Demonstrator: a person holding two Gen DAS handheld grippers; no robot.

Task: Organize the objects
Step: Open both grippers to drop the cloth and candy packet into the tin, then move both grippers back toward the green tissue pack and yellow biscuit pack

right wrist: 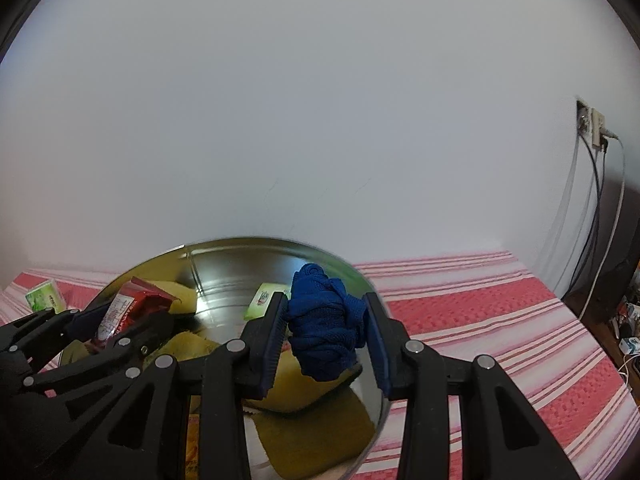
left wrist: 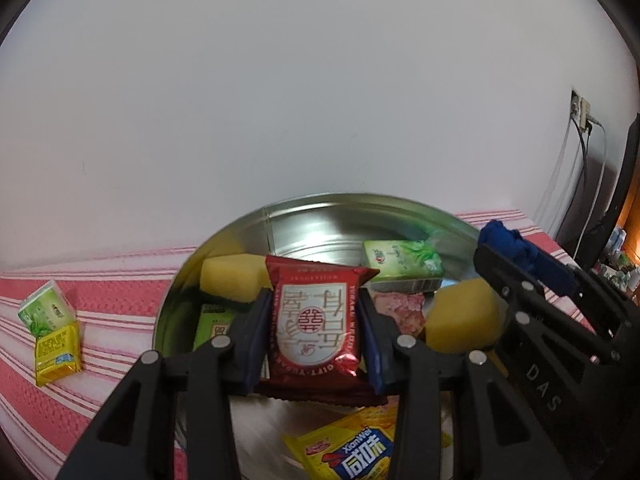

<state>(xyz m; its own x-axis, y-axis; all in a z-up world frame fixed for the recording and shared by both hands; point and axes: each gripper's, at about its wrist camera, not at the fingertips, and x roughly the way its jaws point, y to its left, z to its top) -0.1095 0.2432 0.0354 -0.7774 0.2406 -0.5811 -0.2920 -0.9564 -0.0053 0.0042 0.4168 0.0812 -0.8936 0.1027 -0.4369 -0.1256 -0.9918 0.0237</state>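
Round shiny metal tin (left wrist: 304,216): stood on the pink-and-white striped cloth (left wrist: 120,304) that covered the counter, close to the plain white wall (left wrist: 280,80).

Red foil snack packet with white printed panel (left wrist: 316,320): clamped upright between the pads of the left gripper (left wrist: 316,320), held over the tin's interior.

Bundled dark blue knitted cord (right wrist: 326,324): clamped between the pads of the right gripper (right wrist: 326,328), held over the tin's right rim; in the left wrist view the right gripper reached in from the right edge.

Contents of tin:
- two yellow sponge blocks, one at back left (left wrist: 230,278), one at right (left wrist: 460,322);
- green-and-white small carton (left wrist: 402,264) toward the back right;
- pink patterned packet (left wrist: 402,312), partly hidden behind the left gripper's right finger;
- green packet (left wrist: 212,326), partly hidden behind the left finger;
- yellow snack packet with blue label (left wrist: 352,452) at the near side, below the red packet.

Outside the tin: green-and-yellow foil packet (left wrist: 52,328) lay on the cloth, well to the left.

Surroundings: wall socket with cables (right wrist: 592,124) at the right; cluttered items at the far right edge, too small to identify.
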